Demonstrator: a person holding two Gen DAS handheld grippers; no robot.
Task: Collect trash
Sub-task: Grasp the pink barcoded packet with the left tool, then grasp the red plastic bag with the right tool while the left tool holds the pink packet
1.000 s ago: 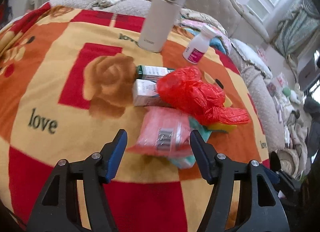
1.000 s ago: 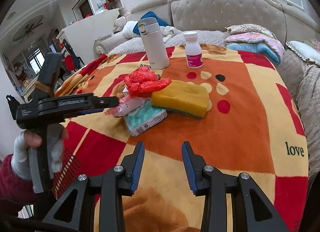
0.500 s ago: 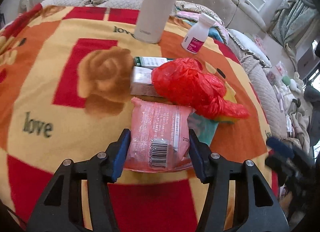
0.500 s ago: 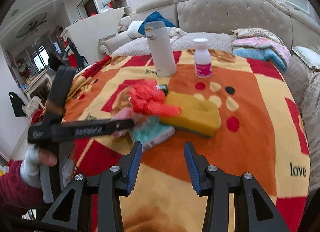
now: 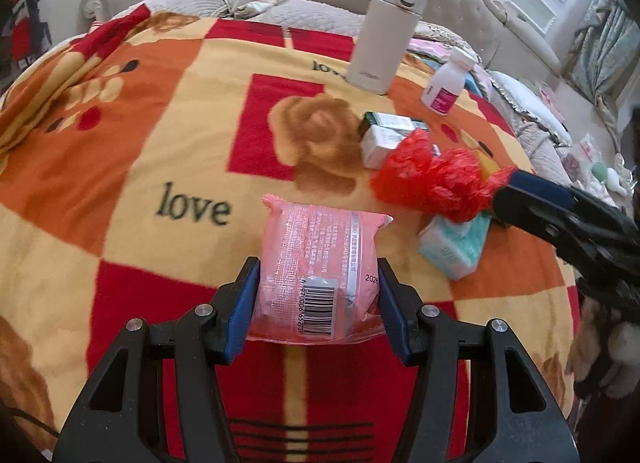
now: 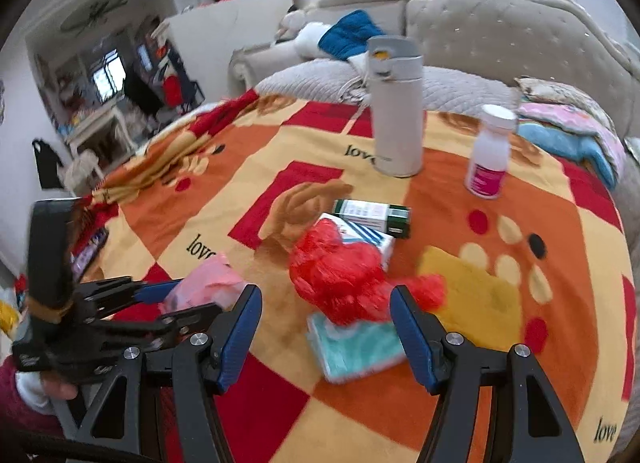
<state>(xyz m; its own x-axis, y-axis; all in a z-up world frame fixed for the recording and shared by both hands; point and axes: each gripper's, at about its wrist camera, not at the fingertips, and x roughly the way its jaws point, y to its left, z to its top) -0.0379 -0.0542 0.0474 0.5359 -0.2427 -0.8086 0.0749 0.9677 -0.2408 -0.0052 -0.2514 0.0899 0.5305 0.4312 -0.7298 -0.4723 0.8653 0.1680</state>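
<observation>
My left gripper is shut on a pink plastic packet with a barcode, held over the patterned blanket. The right wrist view shows that same packet at lower left, between the left gripper's jaws. A crumpled red plastic bag lies on a teal tissue pack. My right gripper is just in front of the bag with its jaws opening. The bag and tissue pack sit in the gap, and the pads press on nothing.
A tall white flask and a white bottle with a magenta label stand at the back. Two small boxes lie behind the red bag. A yellow sponge is to its right. Pillows sit far right.
My left gripper closed on the pink packet and pulled it away from the pile. My right gripper moved in toward the red bag and spread its jaws wider.
</observation>
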